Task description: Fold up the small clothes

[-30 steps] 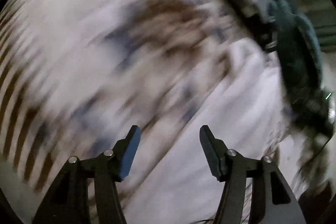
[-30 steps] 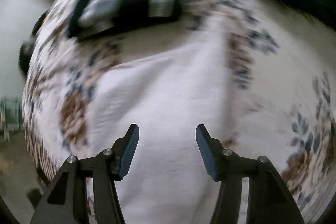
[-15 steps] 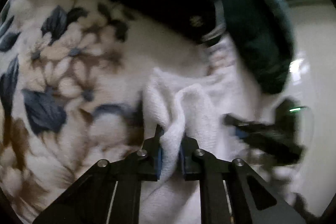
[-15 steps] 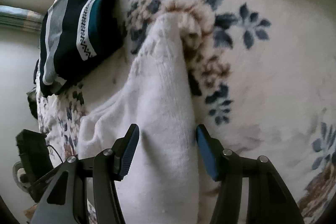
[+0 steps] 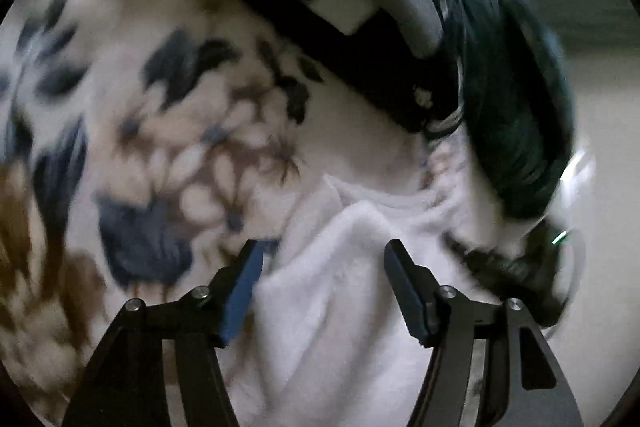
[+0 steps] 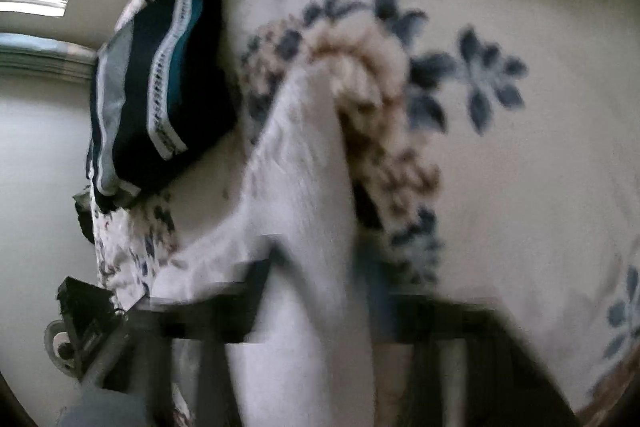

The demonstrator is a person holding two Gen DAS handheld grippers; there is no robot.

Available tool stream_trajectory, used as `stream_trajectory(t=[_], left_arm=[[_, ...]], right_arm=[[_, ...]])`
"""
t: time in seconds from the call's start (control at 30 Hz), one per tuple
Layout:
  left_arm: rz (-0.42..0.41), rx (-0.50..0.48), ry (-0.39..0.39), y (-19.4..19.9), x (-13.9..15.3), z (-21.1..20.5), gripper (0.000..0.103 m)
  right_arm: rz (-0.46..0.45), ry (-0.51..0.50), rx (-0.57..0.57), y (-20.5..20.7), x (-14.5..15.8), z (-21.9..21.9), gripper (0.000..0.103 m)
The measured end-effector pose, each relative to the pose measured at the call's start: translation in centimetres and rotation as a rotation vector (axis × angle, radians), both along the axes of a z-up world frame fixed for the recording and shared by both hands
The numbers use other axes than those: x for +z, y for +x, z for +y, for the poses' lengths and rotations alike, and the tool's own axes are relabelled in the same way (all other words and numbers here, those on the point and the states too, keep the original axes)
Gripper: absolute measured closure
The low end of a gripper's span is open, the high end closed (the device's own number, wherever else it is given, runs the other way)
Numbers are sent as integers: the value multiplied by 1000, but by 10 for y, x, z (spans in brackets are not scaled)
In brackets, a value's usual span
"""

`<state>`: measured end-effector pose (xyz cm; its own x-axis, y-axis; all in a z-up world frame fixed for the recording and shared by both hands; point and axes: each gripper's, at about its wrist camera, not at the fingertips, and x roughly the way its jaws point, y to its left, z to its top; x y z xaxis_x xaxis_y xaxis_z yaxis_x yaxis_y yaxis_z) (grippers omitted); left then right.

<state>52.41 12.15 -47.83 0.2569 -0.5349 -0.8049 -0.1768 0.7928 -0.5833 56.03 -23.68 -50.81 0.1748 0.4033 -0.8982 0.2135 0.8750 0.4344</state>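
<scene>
On the floral blanket (image 5: 168, 155), beside the striped pillow (image 6: 160, 99), my left gripper (image 5: 324, 287) is opening off the white fleecy garment (image 5: 340, 267) while my right gripper (image 6: 320, 311) pinches it shut; I'd pull taut, edges aligned.

Motion blur smears the right gripper (image 6: 320, 311) into dark streaks, its pads indistinct against the white fleecy garment (image 6: 296, 187) running between them; the garment's near end is cut off by the bottom edge. Ahead of the left gripper (image 5: 322, 287), the floral cream, blue and brown bed blanket (image 5: 168, 155) is blurred, its flowers soft-edged. The folded dark navy striped cloth (image 5: 360, 39) beyond is cropped at the top. A dark device (image 5: 516, 267) to that gripper's right is too blurred to identify.
</scene>
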Motion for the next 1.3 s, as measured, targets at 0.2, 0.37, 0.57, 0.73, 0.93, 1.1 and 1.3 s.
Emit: stream_trajectory(t=[0.2,0.37,0.57,0.73,0.93,1.1,1.3], left_arm=[[26,-50,122,18,5,-10,42],[-42,-73,61,-24,54,-5,42],[31,-46,40,-119,80,25,38],[131,-21,118,-212,74,29,38],[279,-71,270,-307,30,7,40],[208,-109,369,-345,19,-13,97],[95,-33,358,-348,56,-2,98]], right_arm=[[78,-14,-16,0,-2,-11,76],[89,115,-4,-57,40,-32,41],[218,166,16,-177,57,-40,41],[328,182,19,-262,49,-25,41],[420,192,67,-371,10,14,41],[476,174,58,-442,-16,33,45],[378,90,39,-480,-2,39,97]])
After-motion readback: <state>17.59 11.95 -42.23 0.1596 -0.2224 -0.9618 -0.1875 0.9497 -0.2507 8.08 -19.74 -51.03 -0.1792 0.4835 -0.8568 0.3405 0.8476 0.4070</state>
